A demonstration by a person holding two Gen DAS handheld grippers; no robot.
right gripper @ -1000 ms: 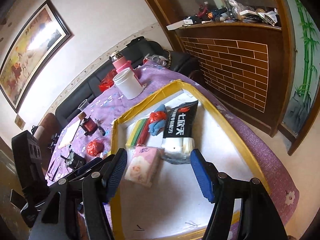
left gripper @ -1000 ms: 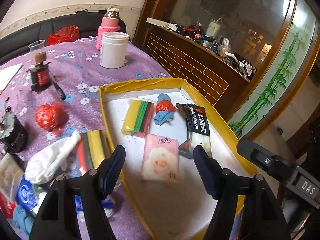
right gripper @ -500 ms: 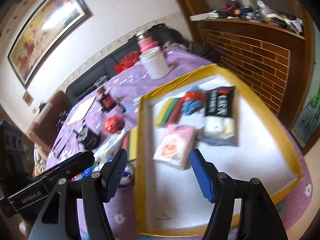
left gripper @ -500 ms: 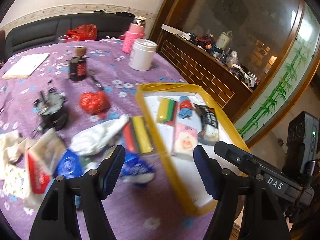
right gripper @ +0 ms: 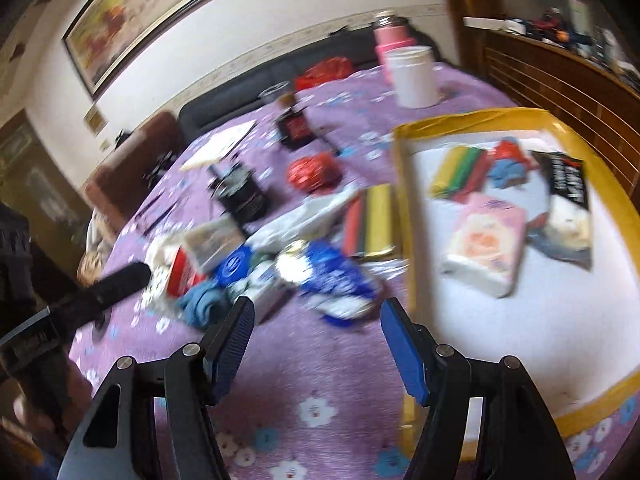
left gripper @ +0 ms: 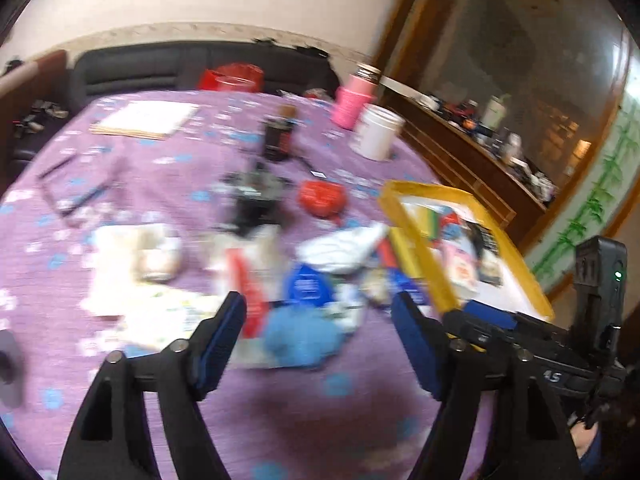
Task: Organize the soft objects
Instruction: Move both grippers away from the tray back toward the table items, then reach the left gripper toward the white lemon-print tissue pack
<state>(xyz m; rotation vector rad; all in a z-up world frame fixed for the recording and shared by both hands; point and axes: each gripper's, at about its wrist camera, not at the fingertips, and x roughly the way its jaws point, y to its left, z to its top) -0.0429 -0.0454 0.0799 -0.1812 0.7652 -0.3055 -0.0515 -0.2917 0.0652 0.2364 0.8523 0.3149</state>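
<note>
A yellow-rimmed white tray holds a pink tissue pack, a coloured sponge stack, a blue-and-red cloth and a black packet. Left of it lies a pile of soft things: a blue cloth, a blue-and-white bag, a white cloth and a second sponge stack. My left gripper is open and empty over the blue cloth. My right gripper is open and empty near the bag.
On the purple flowered tablecloth stand a white jar, a pink bottle, a dark ink bottle, a black round gadget, a red crumpled ball and a notepad. A dark sofa lies behind.
Both grippers have swung left, away from the tray and toward the pile on the tablecloth. The views are motion-blurred. Both stay open and empty.
</note>
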